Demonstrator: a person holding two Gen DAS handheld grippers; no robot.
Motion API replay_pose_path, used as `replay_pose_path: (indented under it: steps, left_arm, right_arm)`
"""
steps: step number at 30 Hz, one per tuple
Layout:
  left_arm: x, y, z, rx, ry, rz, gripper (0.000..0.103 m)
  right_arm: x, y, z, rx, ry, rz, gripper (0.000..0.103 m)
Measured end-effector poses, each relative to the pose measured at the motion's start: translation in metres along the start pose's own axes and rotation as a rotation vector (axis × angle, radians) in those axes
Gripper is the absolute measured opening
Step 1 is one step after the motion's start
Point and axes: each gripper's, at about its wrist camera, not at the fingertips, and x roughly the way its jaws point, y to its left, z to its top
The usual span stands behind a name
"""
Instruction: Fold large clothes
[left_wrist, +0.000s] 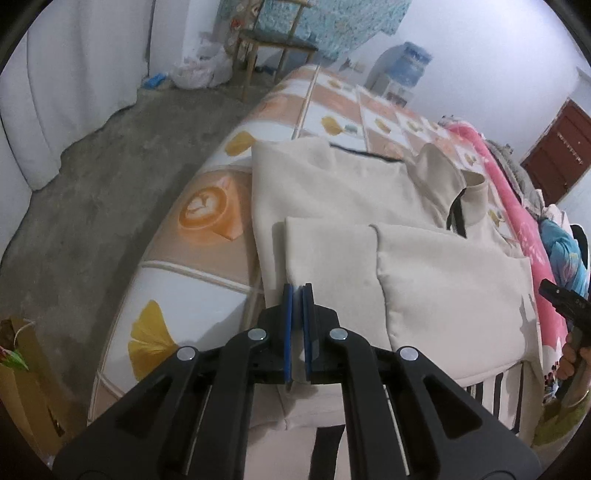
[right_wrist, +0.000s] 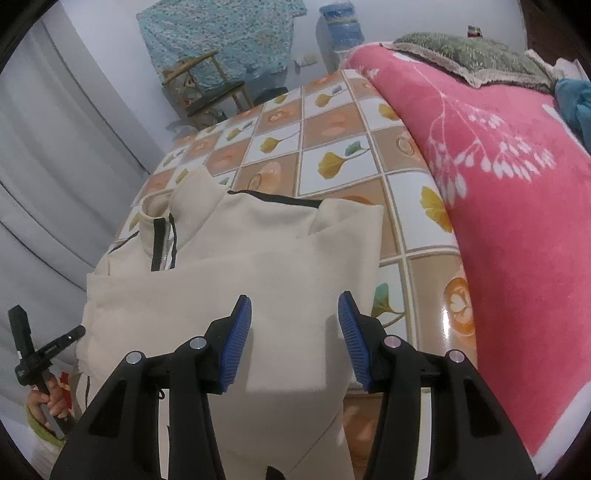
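A cream zip-up jacket (left_wrist: 351, 192) lies partly folded on a bed, its sleeves laid across the body and its collar (right_wrist: 162, 236) with a black-edged zipper at the far end. My left gripper (left_wrist: 297, 291) is shut on the near edge of the folded sleeve, and a thin strip of cream cloth shows between its blue pads. My right gripper (right_wrist: 294, 298) stands open just above the jacket (right_wrist: 258, 236) near its front edge, and its pads touch nothing. A hand holds each tool at the frame edges.
The bed sheet (left_wrist: 207, 206) has a tile pattern of leaves and coffee cups. A pink flowered blanket (right_wrist: 517, 184) is heaped along one side of the bed. A concrete floor (left_wrist: 110, 166), a wooden chair (left_wrist: 266, 40) and a water dispenser (left_wrist: 410, 62) lie beyond.
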Motion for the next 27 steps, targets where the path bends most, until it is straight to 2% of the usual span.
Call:
replay_pose_path:
  steps: [5, 8, 11, 13, 14, 15, 16, 17, 18, 20, 21, 24, 26, 27]
  left_arm:
    - [-0.027, -0.014, 0.002, 0.051, -0.128, 0.033, 0.009]
    - [-0.039, -0.026, 0.004, 0.096, -0.177, -0.005, 0.016]
    - [-0.025, -0.042, 0.0, 0.161, -0.138, 0.02, 0.026]
    - [0.001, -0.045, -0.003, 0.169, -0.042, 0.092, 0.03]
    - [0.011, -0.043, -0.004, 0.163, -0.022, 0.099, 0.03]
    - [0.01, -0.044, -0.006, 0.165, -0.058, 0.097, 0.03]
    - [0.009, -0.045, -0.006, 0.171, -0.057, 0.106, 0.032]
    - [0.006, -0.047, -0.006, 0.173, -0.046, 0.112, 0.035]
    - [0.0, -0.048, -0.006, 0.163, -0.046, 0.105, 0.039]
    - [-0.012, -0.047, -0.011, 0.152, -0.065, 0.097, 0.054]
    - [-0.024, -0.047, -0.015, 0.153, -0.084, 0.095, 0.056]
    - [-0.048, -0.045, -0.032, 0.146, -0.106, 0.074, 0.069]
    - [-0.058, -0.044, -0.046, 0.135, -0.1, 0.053, 0.073]
    - [-0.064, -0.043, -0.057, 0.133, -0.088, 0.048, 0.074]
  right_arm:
    - [-0.011, 0.019, 0.001, -0.091, -0.051, -0.025, 0.047]
    - [-0.009, 0.039, -0.005, -0.198, -0.056, -0.043, 0.037]
    - [0.005, 0.053, -0.016, -0.271, -0.033, -0.06, 0.029]
    - [0.026, 0.055, -0.022, -0.291, 0.027, -0.085, 0.029]
    - [0.038, 0.053, -0.025, -0.303, 0.063, -0.125, 0.028]
    - [0.048, 0.049, -0.027, -0.303, 0.086, -0.149, 0.028]
    - [0.046, 0.048, -0.026, -0.291, 0.064, -0.144, 0.028]
    - [0.043, 0.046, -0.025, -0.269, 0.084, -0.15, 0.027]
    - [0.038, 0.046, -0.025, -0.245, 0.083, -0.161, 0.027]
    - [0.016, 0.048, -0.028, -0.225, 0.048, -0.142, 0.027]
    - [0.005, 0.05, -0.031, -0.221, 0.03, -0.128, 0.027]
    - [-0.031, 0.051, -0.053, -0.205, -0.008, -0.084, 0.032]
    - [-0.052, 0.052, -0.077, -0.181, -0.019, -0.057, 0.049]
    - [-0.058, 0.052, -0.089, -0.172, -0.015, -0.043, 0.05]
